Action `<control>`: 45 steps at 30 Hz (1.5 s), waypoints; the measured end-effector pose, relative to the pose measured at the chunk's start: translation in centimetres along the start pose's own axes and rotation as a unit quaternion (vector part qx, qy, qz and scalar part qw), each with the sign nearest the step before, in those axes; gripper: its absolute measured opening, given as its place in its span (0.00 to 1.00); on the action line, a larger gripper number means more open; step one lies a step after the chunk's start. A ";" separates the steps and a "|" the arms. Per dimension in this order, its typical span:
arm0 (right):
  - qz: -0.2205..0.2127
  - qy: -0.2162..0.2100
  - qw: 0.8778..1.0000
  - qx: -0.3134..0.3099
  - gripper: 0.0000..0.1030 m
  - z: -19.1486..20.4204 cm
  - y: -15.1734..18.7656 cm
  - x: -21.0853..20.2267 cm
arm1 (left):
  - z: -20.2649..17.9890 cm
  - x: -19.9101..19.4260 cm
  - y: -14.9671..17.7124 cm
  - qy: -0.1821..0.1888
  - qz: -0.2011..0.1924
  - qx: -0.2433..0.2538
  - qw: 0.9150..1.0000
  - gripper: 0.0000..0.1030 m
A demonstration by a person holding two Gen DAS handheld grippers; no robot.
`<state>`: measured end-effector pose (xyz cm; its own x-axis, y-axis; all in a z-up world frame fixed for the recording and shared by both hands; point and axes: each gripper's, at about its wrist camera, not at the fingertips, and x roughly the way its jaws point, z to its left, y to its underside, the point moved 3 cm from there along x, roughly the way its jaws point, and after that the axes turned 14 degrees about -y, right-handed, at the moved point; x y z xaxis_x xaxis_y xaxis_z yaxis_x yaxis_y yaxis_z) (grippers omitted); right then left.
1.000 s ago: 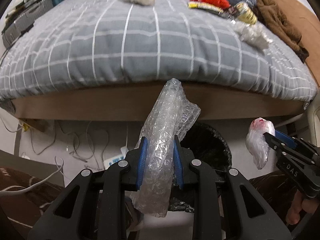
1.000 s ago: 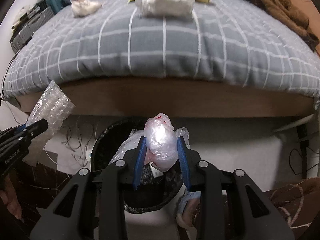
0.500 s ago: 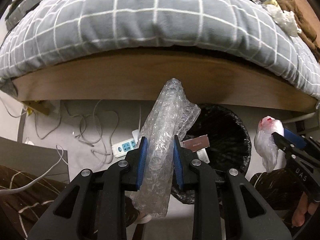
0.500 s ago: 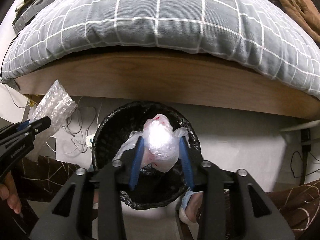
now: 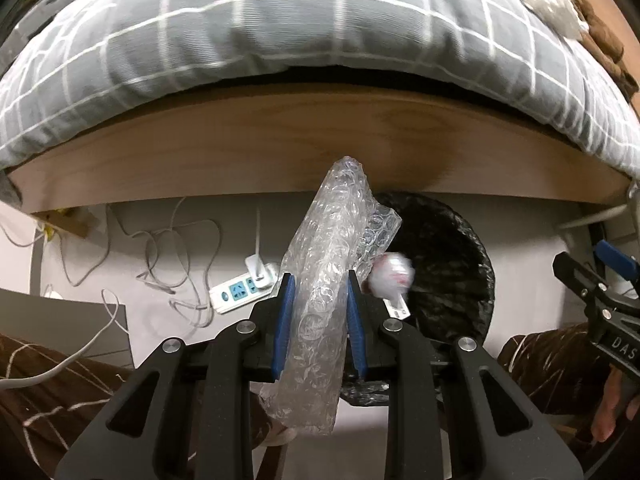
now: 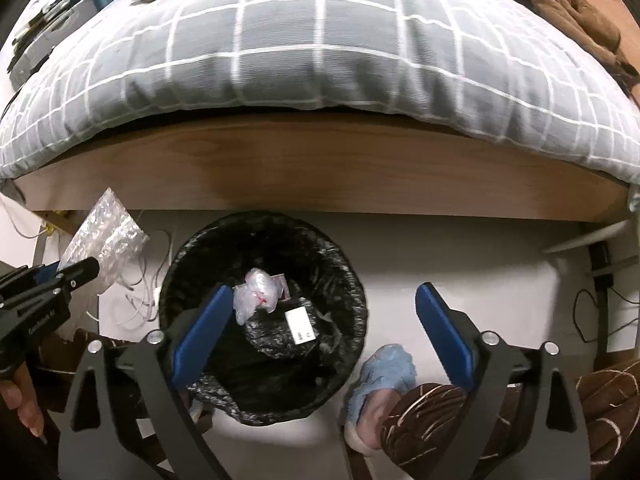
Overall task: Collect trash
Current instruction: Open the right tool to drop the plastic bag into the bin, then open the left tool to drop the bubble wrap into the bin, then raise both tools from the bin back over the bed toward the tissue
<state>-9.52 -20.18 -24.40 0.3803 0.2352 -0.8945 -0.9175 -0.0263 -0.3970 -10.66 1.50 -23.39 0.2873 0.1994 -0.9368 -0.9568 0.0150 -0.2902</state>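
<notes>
Grey white-checked duvet (image 6: 320, 52), black bin (image 6: 344, 272)

We see our right gripper (image 6: 324, 320), its jaws just sprung wide and empty, above the black-lined trash bin (image 6: 344, 264) where the crumpled plastic bag (image 6: 256, 294) lies

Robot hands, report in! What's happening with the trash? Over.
Right gripper jaws just opened, empty. Plastic wad in the bin. Left gripper shut on bubble wrap. Nothing blocking.

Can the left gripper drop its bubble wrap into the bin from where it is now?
Probably not yet. The left gripper holds the bubble wrap beside the bin's left rim, not over the opening. Nothing blocks the way across.
</notes>
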 end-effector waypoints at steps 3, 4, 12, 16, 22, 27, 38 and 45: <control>-0.007 0.011 1.000 0.005 0.92 -1.1 0.0 -0.6 | -1.2 -0.1 -0.1 0.005 0.000 0.009 1.000 0.24; -0.009 0.014 1.000 0.007 0.92 -1.3 0.1 -0.7 | -1.6 -0.2 -0.2 0.006 -0.001 0.012 1.000 0.24; -0.026 0.028 0.999 0.031 0.92 -3.6 0.5 -2.3 | -5.0 -1.2 -0.5 0.022 -0.012 0.034 0.999 0.24; -0.032 0.032 0.998 0.040 0.92 -4.4 0.7 -2.9 | -5.9 -1.6 -0.6 0.012 -0.024 0.043 0.999 0.29; -0.031 0.033 0.998 0.037 0.92 -4.3 0.6 -2.7 | -5.8 -1.2 -0.7 -0.005 -0.029 0.045 0.999 0.53; -0.032 0.033 0.999 0.029 0.92 -3.8 0.3 -2.3 | -5.2 -1.0 -0.8 -0.011 -0.039 0.039 0.998 0.75; -0.081 0.024 0.996 0.006 0.92 -1.4 -1.9 -4.6 | -3.0 -3.8 -2.2 -0.031 -0.091 0.016 0.995 0.93; -0.126 0.021 0.992 -0.014 0.92 0.0 -3.4 -7.4 | -1.1 -6.6 -3.3 -0.032 -0.131 -0.003 0.991 0.93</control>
<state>-9.20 -21.79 -16.43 0.6019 0.1973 -0.7738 -0.7895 0.0016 -0.6137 -9.38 -0.94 -16.42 0.5222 0.2514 -0.8150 -0.8495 0.0689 -0.5230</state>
